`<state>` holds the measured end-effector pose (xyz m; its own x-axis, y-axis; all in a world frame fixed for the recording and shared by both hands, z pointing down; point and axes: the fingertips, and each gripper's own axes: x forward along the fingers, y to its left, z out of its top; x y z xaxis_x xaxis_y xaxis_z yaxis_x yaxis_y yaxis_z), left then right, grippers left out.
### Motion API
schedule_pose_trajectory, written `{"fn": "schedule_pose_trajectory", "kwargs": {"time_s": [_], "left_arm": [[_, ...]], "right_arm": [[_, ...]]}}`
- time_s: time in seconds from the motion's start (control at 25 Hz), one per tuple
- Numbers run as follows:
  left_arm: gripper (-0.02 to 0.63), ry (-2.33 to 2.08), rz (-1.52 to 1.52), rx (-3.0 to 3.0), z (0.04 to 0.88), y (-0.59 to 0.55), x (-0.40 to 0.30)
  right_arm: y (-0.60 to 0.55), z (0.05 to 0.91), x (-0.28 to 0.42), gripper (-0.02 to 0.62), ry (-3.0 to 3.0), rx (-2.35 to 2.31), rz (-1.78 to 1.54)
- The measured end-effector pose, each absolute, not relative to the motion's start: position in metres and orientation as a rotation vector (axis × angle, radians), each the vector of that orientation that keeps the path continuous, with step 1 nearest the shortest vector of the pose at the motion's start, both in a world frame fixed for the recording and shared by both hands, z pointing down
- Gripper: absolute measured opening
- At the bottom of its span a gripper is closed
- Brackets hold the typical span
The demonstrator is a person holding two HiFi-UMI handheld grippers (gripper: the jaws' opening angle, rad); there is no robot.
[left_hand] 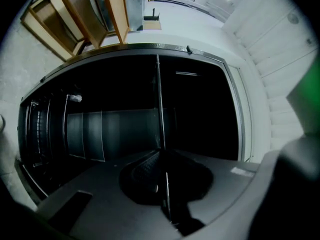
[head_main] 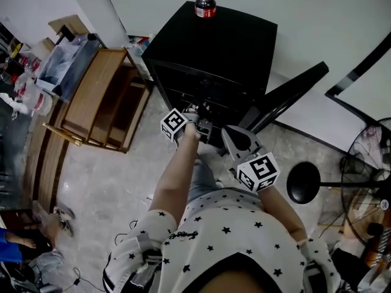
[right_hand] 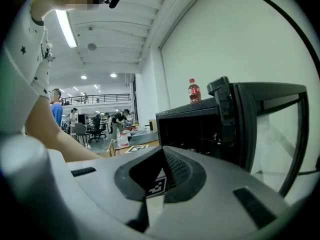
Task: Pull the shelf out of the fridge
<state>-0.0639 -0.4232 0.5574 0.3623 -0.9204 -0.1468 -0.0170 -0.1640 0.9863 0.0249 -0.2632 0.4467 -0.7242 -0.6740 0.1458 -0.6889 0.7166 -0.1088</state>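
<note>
A black mini fridge stands with its door swung open to the right. My left gripper is at the fridge's open front, shut on the thin front edge of the shelf. In the left gripper view that edge runs as a narrow line between the left gripper's pads, with the dark fridge inside behind it. My right gripper hangs back in front of the fridge, lower right of the left one, jaws shut with nothing in them. The right gripper view shows the right gripper aimed past the fridge.
A cola bottle stands on the fridge top. A wooden shelf unit lies on the floor to the left. A fan and a round black base are on the right. People work at desks far off.
</note>
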Motion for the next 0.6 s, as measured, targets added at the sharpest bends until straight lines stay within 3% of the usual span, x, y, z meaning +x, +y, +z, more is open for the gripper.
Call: {"fn": "schedule_pose_trajectory", "kwargs": {"time_s": [0.6], "left_arm": [[0.037,-0.872,-1.074,1.500,0.559,-0.366,-0.079]], "right_arm": [[-0.238,0.458,0.027,-0.006,-2.824,1.096,0.249]]}}
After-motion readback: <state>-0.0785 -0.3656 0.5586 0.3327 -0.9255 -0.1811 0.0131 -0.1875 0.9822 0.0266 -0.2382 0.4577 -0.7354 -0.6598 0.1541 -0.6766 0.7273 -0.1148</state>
